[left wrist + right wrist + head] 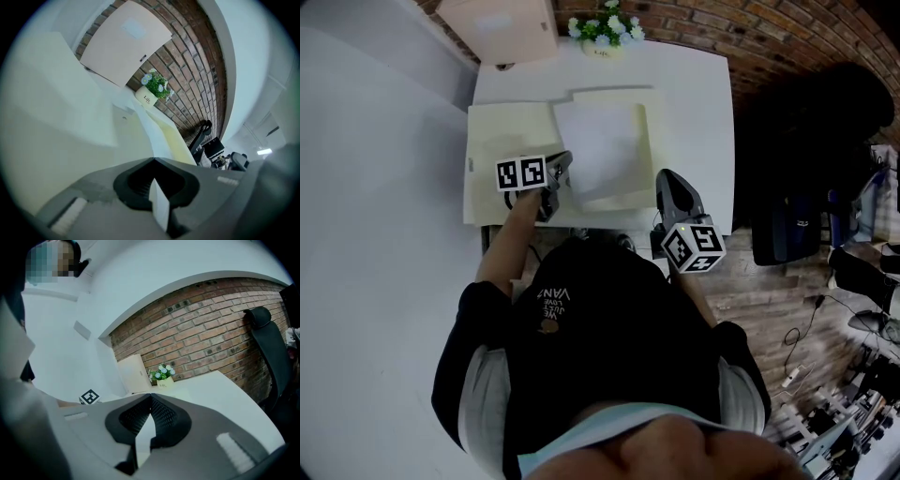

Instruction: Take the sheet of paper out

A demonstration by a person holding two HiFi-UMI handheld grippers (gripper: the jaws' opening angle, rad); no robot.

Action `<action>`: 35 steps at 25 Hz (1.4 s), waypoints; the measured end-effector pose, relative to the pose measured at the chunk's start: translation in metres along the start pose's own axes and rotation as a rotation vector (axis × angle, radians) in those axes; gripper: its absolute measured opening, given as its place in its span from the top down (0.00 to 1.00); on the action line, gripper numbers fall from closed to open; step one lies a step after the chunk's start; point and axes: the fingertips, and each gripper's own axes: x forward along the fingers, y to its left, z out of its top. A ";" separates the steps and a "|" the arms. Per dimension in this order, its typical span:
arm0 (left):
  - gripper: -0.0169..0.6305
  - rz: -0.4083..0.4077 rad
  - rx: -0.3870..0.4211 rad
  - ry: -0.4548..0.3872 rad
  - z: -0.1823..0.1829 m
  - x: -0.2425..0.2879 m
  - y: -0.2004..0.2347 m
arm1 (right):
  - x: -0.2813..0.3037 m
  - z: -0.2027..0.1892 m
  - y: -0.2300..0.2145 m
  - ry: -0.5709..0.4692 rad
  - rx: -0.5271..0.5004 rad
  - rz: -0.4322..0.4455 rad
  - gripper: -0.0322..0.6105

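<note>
left gripper (555, 180) clamping shut on near-left edge of sheet of paper (602, 150); sheet lying mostly on open folder (502, 141) on table (698, 103). right gripper (672, 187) closed, empty, hovering beside folder's right edge. risks: thin edge grip slipping or tearing under quick pull; unpinned folder dragging along with sheet.

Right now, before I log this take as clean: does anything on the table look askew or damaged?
Only the sheet of paper: it lies tilted across the open folder, edges not square with it, its near corner pinched in the left gripper. Nothing looks torn or spilled.
</note>
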 end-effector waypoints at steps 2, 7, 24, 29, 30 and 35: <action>0.97 0.017 0.027 -0.005 0.000 -0.006 0.002 | 0.002 -0.002 0.002 0.007 -0.005 0.012 0.95; 0.97 0.035 0.065 -0.034 0.002 -0.021 0.000 | 0.005 -0.007 0.010 0.021 -0.015 0.045 0.95; 0.97 0.105 0.200 -0.091 0.004 -0.073 -0.009 | 0.018 -0.013 0.033 0.060 -0.044 0.150 0.95; 0.97 0.121 0.242 -0.111 0.007 -0.085 -0.016 | 0.023 -0.014 0.037 0.068 -0.050 0.176 0.95; 0.97 0.122 0.248 -0.117 0.008 -0.088 -0.018 | 0.024 -0.014 0.039 0.069 -0.051 0.182 0.95; 0.97 0.103 0.267 -0.168 0.015 -0.102 -0.029 | 0.030 -0.015 0.046 0.079 -0.058 0.216 0.95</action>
